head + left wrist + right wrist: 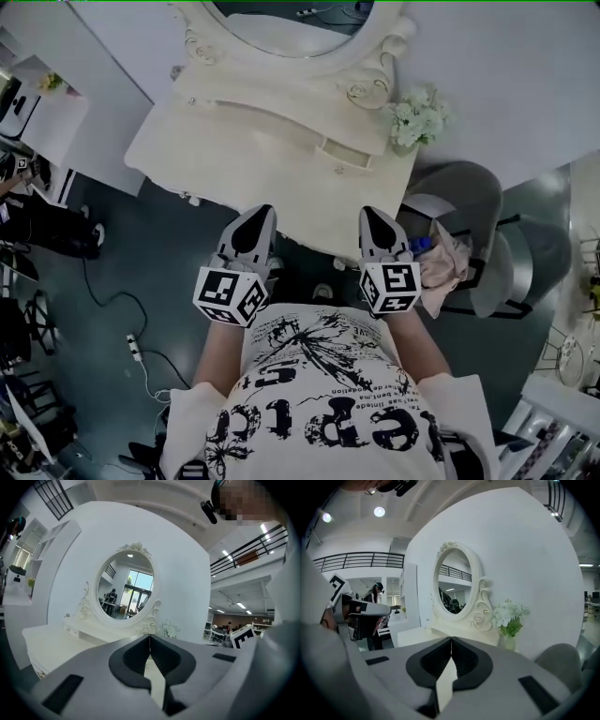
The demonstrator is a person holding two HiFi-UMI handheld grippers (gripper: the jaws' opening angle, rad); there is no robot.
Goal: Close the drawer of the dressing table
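The cream dressing table [216, 150] with its oval mirror [281, 28] stands against the white wall, just beyond both grippers. A small drawer [342, 155] under the mirror's right side sticks out from the upper shelf. My left gripper [265, 212] hovers at the table's front edge, jaws shut and empty; its own view [150, 637] looks toward the mirror [125, 585]. My right gripper [368, 214] is level with it to the right, also shut on nothing [451, 639], and faces the mirror [452, 585] and the flowers [508, 616].
A vase of white flowers [417, 117] stands on the table's right end. A grey chair [473, 202] with a pink cloth [448, 267] is close on my right. A power strip and cable [134, 347] lie on the dark floor at left, near white shelving [42, 112].
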